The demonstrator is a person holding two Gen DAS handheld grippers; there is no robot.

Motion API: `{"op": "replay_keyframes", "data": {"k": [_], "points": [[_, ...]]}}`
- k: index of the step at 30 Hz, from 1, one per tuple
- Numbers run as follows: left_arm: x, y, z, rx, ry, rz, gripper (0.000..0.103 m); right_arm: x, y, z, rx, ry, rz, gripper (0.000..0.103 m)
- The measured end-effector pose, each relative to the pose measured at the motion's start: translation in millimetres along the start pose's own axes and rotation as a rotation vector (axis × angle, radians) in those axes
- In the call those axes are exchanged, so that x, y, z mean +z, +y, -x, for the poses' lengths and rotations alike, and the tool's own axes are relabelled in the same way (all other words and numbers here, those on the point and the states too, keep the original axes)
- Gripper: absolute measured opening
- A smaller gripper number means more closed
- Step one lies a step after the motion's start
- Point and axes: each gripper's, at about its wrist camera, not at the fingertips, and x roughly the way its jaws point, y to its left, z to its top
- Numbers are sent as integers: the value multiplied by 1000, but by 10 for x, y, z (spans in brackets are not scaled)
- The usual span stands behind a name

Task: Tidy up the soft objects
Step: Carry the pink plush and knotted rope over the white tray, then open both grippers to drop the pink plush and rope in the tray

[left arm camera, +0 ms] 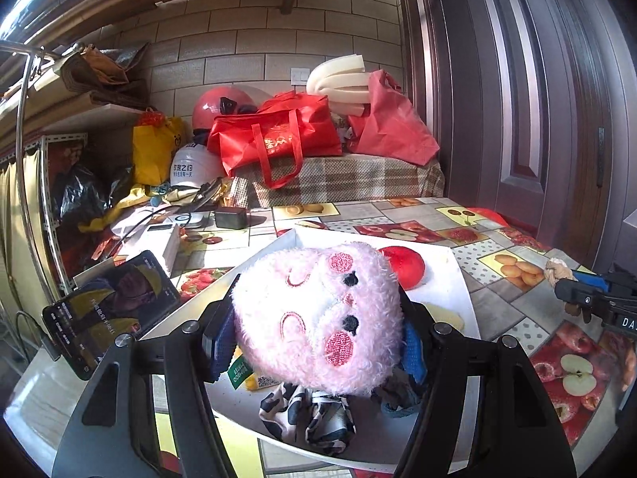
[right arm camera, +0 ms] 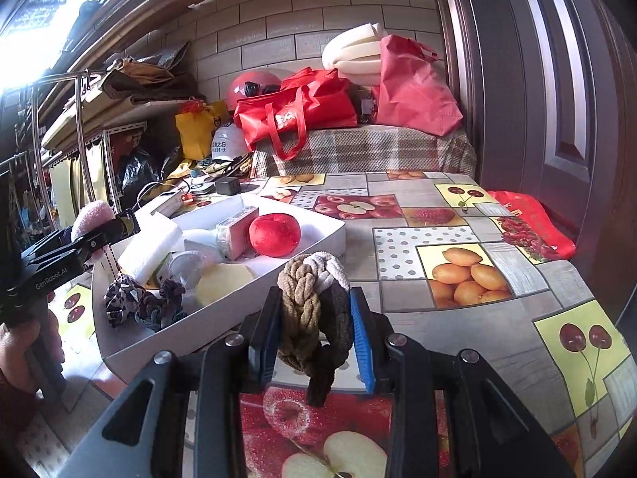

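Tongs on the left [left arm camera: 316, 342] clench a pink plush [left arm camera: 318, 314] above the white tray [left arm camera: 458, 279], right tongs [right arm camera: 314, 334] grip a braided rope knot [right arm camera: 310, 310] just right of the tray over the fruit-print tabletop [right arm camera: 458, 215], red bags [right arm camera: 302, 113] beyond the tray.

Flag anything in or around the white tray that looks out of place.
A phone leans tilted against the white tray at its left edge, screen lit. Among the tray's soft items, a boxed pink pack looks rigid. Nothing appears spilled or damaged.
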Motion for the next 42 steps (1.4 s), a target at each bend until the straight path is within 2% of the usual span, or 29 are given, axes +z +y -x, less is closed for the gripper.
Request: {"op": "replay_keyframes", "data": {"k": [11, 19, 28, 34, 37, 38, 39, 41, 42], "points": [[45, 44, -168, 20, 18, -30, 67, 110, 394, -343, 68, 20, 36, 33], [88, 132, -325, 37, 41, -3, 67, 243, 689, -616, 80, -14, 109, 33], [127, 194, -474, 41, 63, 14, 68, 397, 762, -947, 87, 2, 100, 33], [156, 253, -576, 58, 74, 35, 69, 471, 759, -1147, 56, 24, 83, 36], [157, 285, -594, 76, 79, 52, 80, 480, 731, -1185, 48, 39, 66, 45], [156, 288, -587, 83, 76, 54, 91, 482, 718, -1182, 49, 38, 61, 54], [155, 289, -579, 87, 73, 55, 100, 485, 708, -1171, 47, 32, 54, 69], [152, 280, -556, 85, 62, 50, 103, 489, 687, -1149, 35, 19, 43, 89], [153, 273, -553, 85, 60, 47, 103, 490, 687, -1139, 30, 13, 41, 89]]}}
